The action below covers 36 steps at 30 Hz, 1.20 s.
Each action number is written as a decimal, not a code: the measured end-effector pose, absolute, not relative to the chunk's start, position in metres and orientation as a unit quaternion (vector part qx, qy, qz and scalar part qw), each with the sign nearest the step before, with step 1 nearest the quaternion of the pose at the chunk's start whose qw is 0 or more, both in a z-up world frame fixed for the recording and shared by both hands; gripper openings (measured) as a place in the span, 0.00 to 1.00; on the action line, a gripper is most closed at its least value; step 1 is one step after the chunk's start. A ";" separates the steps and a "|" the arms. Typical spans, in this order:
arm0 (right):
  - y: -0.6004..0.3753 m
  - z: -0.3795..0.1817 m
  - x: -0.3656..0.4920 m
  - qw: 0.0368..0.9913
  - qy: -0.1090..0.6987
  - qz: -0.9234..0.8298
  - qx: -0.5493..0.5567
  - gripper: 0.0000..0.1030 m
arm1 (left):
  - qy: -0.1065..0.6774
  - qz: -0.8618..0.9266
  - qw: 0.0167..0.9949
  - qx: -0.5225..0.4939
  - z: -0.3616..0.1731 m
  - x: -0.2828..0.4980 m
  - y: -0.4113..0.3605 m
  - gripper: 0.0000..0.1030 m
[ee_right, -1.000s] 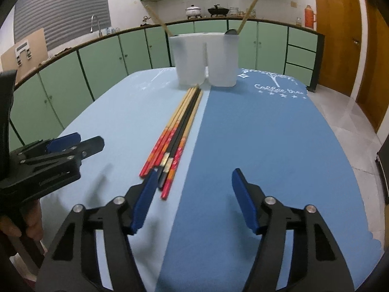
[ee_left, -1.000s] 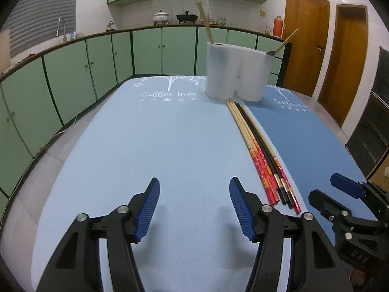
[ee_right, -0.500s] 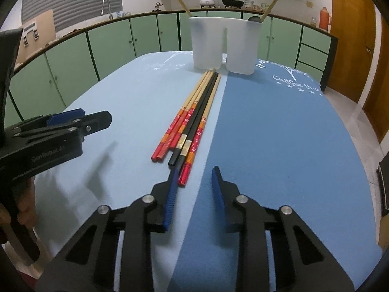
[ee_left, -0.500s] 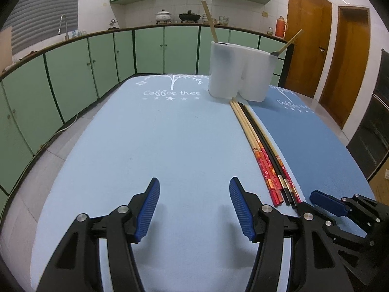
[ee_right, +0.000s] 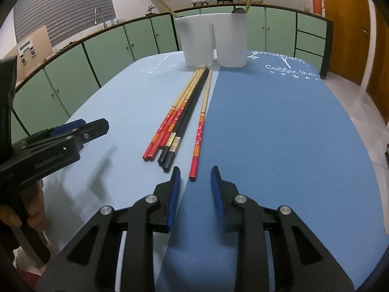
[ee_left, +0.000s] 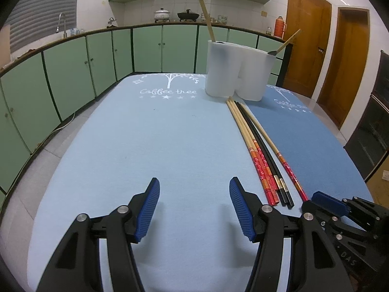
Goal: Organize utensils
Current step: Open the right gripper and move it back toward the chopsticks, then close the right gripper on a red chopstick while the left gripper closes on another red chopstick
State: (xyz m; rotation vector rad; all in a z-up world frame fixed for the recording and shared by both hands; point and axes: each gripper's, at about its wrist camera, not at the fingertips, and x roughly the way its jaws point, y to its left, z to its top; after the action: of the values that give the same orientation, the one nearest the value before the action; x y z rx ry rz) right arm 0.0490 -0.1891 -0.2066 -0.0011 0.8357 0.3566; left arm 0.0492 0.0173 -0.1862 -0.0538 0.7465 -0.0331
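- Chopsticks point(ee_right: 181, 124) lie bundled on the desk point(ee_right: 279, 133), tips near the white holder point(ee_right: 214, 41).
- Right hand-held gripper point(ee_right: 195, 185), jaws narrowed but empty, sits just short of one separated chopstick point(ee_right: 199, 136).
- Left hand-held gripper point(ee_left: 194, 204) gapes empty.

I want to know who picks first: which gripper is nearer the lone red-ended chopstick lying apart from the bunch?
Right. The right gripper sits just behind that chopstick's red end, jaws narrowed but empty; the left gripper hovers off to its left.
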 end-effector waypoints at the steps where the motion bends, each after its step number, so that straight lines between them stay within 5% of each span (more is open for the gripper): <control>1: -0.188 -0.207 0.050 0.899 0.403 0.171 -0.001 0.26 | 0.364 -0.016 0.931 -0.026 -0.186 0.049 0.017 0.57; 7: -0.186 -0.210 0.051 0.903 0.397 0.161 -0.009 0.06 | 0.365 -0.020 0.930 -0.027 -0.186 0.047 0.016 0.57; 36: -0.212 -0.206 0.056 0.910 0.393 0.134 0.011 0.05 | 0.407 -0.070 0.911 -0.015 -0.203 0.056 -0.034 0.57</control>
State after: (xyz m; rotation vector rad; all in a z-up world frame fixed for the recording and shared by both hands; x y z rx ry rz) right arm 0.0562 -0.2120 -0.2056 0.0221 0.8099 0.2753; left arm 0.0564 -0.0337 -0.2031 -0.0310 0.8381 -0.1439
